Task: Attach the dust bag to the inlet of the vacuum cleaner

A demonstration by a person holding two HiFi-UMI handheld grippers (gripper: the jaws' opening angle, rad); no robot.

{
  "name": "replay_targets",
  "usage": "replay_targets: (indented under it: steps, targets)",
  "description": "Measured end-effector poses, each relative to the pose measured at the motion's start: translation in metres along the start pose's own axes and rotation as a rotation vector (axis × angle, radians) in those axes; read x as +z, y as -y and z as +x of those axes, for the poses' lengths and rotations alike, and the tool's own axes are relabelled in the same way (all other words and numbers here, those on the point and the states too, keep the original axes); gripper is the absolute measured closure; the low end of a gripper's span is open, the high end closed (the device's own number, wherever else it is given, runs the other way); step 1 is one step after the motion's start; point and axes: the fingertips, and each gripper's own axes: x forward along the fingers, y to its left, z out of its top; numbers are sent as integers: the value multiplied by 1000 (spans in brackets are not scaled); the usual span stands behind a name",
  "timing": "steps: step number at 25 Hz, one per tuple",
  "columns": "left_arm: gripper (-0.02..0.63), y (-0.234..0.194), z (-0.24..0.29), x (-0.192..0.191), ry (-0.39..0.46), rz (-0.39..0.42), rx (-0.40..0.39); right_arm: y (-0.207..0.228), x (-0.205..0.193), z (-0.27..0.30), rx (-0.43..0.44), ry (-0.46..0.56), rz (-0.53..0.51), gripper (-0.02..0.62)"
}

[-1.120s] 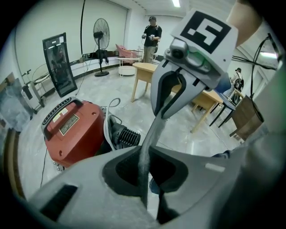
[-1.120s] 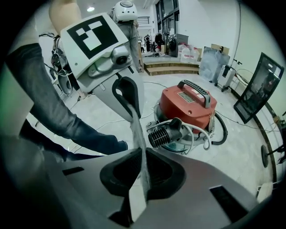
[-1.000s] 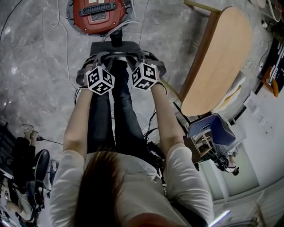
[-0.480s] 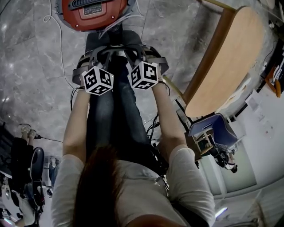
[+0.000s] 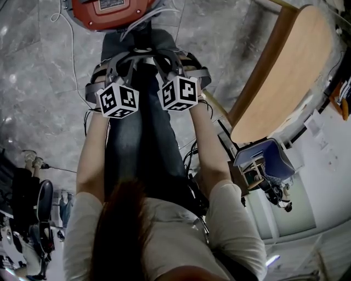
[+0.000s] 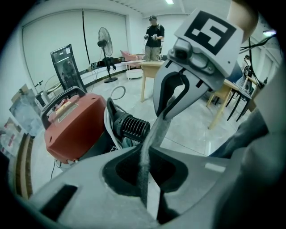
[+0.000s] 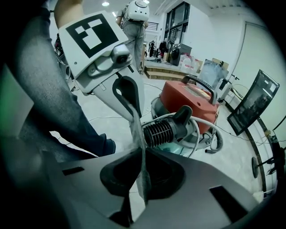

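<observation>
Dust bag (image 6: 156, 132) between both grippers (image 6: 146, 156) (image 7: 140, 154)

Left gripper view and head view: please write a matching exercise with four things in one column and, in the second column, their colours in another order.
Things:
1. vacuum cleaner
2. dust bag
3. table
4. ribbed hose end

Colours:
a. black
b. light wood
c. red
d. grey

Pairs: 1-c, 2-d, 3-b, 4-a

The dust bag (image 5: 164, 41) lies between the left gripper (image 5: 115, 65) and right gripper (image 5: 174, 61), before the vacuum cleaner (image 5: 109, 11).
</observation>
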Motion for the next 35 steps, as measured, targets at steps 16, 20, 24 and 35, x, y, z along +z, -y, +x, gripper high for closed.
replay_targets:
  steps: [16,20,24,35]
  targets:
    - [561,-10,0,14,2,-17,57,16,-1,-5,-47,11,42,570]
    - [561,-13,-2,14,7,-23,72,16,1,-5,-36,24,61,571]
    - [561,-20,-6,13,8,-22,80,19,7,-2,-26,30,51,571]
    - [566,-17,-3,15,14,-121,57,36,3,3,-31,-21,56,560]
